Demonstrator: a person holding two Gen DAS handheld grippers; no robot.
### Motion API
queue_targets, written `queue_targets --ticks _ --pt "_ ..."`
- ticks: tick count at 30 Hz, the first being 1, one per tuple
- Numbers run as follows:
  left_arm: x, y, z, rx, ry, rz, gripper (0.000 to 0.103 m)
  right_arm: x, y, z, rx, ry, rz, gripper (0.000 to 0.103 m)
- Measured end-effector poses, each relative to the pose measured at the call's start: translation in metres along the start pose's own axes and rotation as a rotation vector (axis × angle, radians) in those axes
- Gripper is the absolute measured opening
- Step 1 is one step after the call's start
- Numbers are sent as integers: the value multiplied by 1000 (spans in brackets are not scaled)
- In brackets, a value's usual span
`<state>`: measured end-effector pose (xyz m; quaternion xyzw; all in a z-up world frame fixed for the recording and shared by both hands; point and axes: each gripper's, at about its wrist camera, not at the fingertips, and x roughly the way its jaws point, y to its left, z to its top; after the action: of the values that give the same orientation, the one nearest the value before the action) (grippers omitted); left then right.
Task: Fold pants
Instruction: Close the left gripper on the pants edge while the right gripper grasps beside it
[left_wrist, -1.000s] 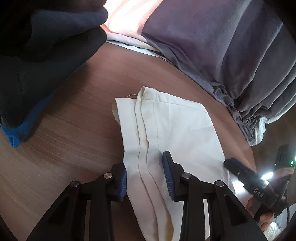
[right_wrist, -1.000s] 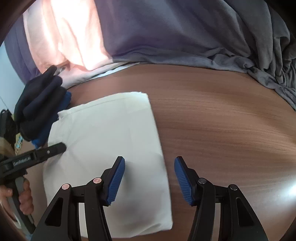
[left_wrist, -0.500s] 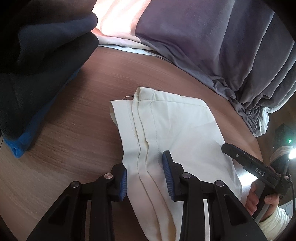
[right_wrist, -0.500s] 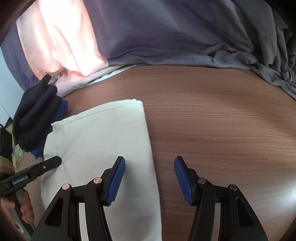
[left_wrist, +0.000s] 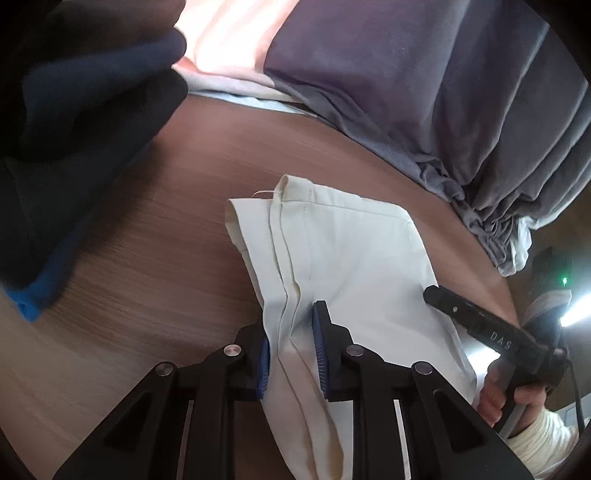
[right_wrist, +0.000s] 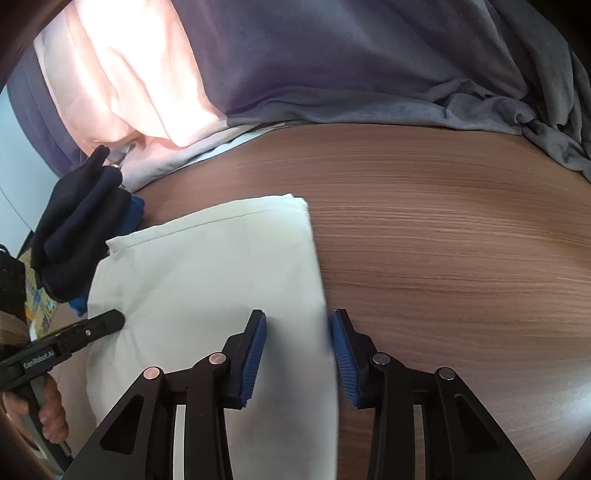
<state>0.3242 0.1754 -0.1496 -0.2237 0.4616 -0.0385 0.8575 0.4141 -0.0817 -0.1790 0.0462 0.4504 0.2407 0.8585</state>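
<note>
Cream pants (left_wrist: 354, 266), folded into a narrow rectangle, lie flat on the brown wooden table (left_wrist: 155, 258). My left gripper (left_wrist: 291, 350) straddles their seamed left edge. Its jaws are closing, and the blue pads squeeze the gathered seam between them. In the right wrist view the same pants (right_wrist: 207, 273) lie left of centre. My right gripper (right_wrist: 299, 354) straddles their right edge with its jaws closing. The left pad rests on the cloth and the right pad stands just off the edge over bare wood. Each view shows the other gripper at the pants' far side, held by a hand.
A stack of dark navy and black clothes with a blue piece (left_wrist: 74, 147) sits left of the pants. A grey-purple cloth heap (right_wrist: 369, 66) and a pink cloth (right_wrist: 122, 85) line the table's far side. Bare wood (right_wrist: 461, 258) stretches to the right.
Both grippers' jaws have narrowed around the pants' edges. The right gripper slid right until it straddled the right edge. The left gripper stayed put, with the seam now bunched between its pads.
</note>
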Motion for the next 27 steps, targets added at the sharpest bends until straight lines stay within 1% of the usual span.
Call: queue_targets --ticks 3,5,7,9,11,15,19,27 --pt "3 1 1 -21 8 -18 25 0 1 0 -4 0 -4 35" --pt "7 2 2 -36 15 -29 29 1 1 1 -11 1 -10 32" --pt "10 2 3 -43 10 -37 29 2 1 1 -11 -1 -22 26" --pt "11 0 5 -36 5 -42 26 2 0 2 -5 -1 -30 22" --pt "10 -4 6 -17 -3 -28 21 3 -1 3 1 1 -35 17" --pt "5 -12 6 6 -21 -15 17 -4 -5 5 31 -5 -30 10" --pt "-1 -17 6 15 -37 -12 15 -19 0 5 10 -32 -51 8" --pt "-20 -32 4 56 -78 -20 13 -52 8 4 -22 -98 -66 7"
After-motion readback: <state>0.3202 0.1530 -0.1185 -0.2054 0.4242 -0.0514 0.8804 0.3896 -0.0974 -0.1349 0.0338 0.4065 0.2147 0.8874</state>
